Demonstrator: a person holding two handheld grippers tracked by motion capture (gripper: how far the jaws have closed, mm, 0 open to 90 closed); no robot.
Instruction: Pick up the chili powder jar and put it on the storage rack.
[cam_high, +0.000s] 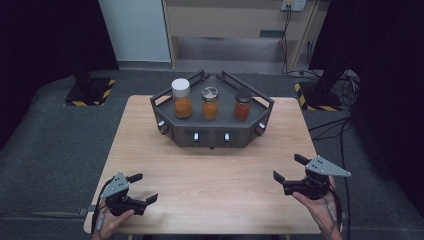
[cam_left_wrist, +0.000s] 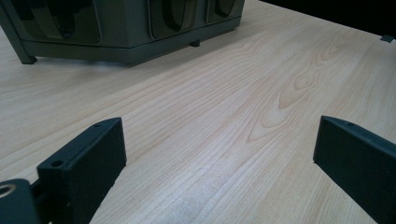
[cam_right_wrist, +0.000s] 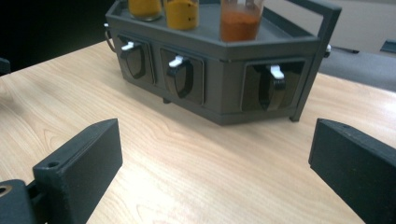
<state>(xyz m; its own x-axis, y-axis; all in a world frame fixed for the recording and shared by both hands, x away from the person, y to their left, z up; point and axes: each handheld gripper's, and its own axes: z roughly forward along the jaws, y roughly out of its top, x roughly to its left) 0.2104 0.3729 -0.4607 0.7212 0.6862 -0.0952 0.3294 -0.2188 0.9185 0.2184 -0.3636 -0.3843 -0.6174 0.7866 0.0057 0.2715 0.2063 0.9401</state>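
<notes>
High view: rack (cam_high: 212, 135) long axis left-right, drawers facing both wide-open grippers.

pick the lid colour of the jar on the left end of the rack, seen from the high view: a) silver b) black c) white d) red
c: in the high view the left jar on the rack has a tall white lid, while the middle jar has a silver lid and the right jar a dark one.
</notes>
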